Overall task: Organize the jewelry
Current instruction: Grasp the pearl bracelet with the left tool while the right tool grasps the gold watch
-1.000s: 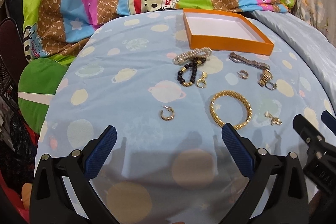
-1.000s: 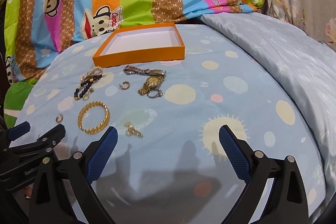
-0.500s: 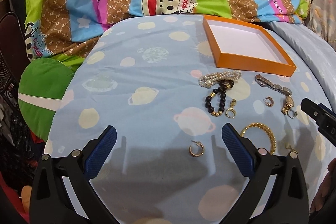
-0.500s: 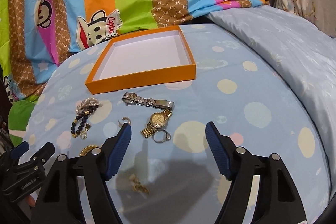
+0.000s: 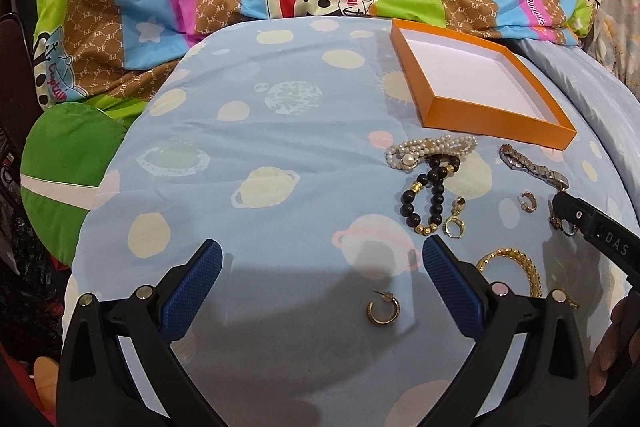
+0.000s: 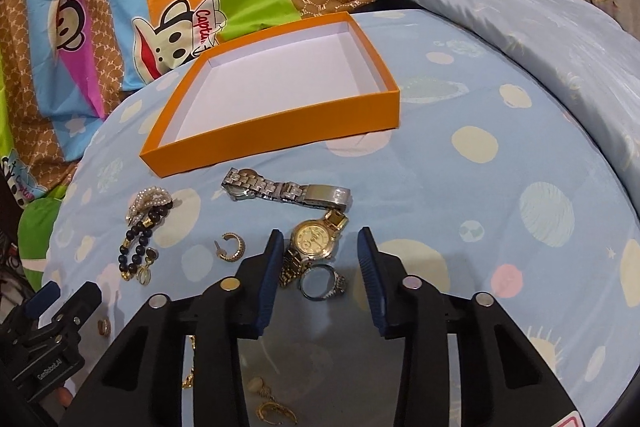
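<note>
— While the right gripper [image 6: 320,259] comes down over the gold watch [image 6: 314,241], are its fingers gripping already?

— Not yet, I think. They have just been closing and stand narrow, one on each side of the watch face, but the pads do not press it. The left gripper [image 5: 318,281] hangs with fingers released and wide, nothing between them; a gold hoop earring [image 5: 383,311] lies just below that gap.

— Where must the watch go?

— Into the orange box [image 6: 280,139], which is empty, at about eleven o'clock from the watch on the bed sheet [image 6: 460,227]. A silver watch [image 6: 286,189] lies between them.

— How to do it well?

— My advice: close on the round case, not on the loose band, because the band will slip. A small ring [image 6: 320,283] touches the watch at six o'clock, so lift straight up, slowly, so it is not dragged along.
</note>
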`<state>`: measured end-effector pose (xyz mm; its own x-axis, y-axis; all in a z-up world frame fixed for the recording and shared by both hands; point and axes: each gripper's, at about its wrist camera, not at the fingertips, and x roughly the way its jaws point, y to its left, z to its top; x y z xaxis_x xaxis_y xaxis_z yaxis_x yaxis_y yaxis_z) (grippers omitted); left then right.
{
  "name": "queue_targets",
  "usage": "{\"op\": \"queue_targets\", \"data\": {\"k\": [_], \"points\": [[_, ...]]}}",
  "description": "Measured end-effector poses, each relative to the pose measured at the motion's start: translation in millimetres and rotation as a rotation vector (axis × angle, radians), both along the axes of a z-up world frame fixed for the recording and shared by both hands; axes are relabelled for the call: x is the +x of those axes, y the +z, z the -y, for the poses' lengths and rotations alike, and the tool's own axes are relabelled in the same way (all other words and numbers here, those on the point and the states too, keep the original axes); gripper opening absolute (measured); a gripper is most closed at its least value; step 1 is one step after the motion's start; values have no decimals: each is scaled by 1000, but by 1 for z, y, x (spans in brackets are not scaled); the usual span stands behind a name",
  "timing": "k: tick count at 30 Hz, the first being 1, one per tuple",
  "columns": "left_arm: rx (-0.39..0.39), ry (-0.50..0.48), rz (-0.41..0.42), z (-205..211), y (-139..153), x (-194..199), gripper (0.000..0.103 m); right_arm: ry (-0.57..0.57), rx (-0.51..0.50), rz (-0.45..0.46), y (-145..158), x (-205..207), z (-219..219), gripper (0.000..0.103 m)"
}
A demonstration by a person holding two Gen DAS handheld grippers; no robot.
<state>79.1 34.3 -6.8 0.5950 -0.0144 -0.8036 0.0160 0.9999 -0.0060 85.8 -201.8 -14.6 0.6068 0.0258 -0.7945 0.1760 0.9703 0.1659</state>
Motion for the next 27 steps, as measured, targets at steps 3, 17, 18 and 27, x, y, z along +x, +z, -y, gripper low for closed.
{"op": "queue_targets", "data": {"k": [3, 17, 18, 27], "points": [[-1, -7, 3, 1, 1, 3, 98, 7, -5, 5, -1, 1, -2, 22], [-56, -191, 51, 36, 14, 64, 98, 5, -28, 37, 8, -12, 2, 22], [-54, -201, 46, 39, 11, 69, 97, 5, -28, 36, 8, -13, 3, 22], [-74, -306, -8, 49, -14, 89, 61, 2, -17, 30, 6, -13, 5, 22]]}}
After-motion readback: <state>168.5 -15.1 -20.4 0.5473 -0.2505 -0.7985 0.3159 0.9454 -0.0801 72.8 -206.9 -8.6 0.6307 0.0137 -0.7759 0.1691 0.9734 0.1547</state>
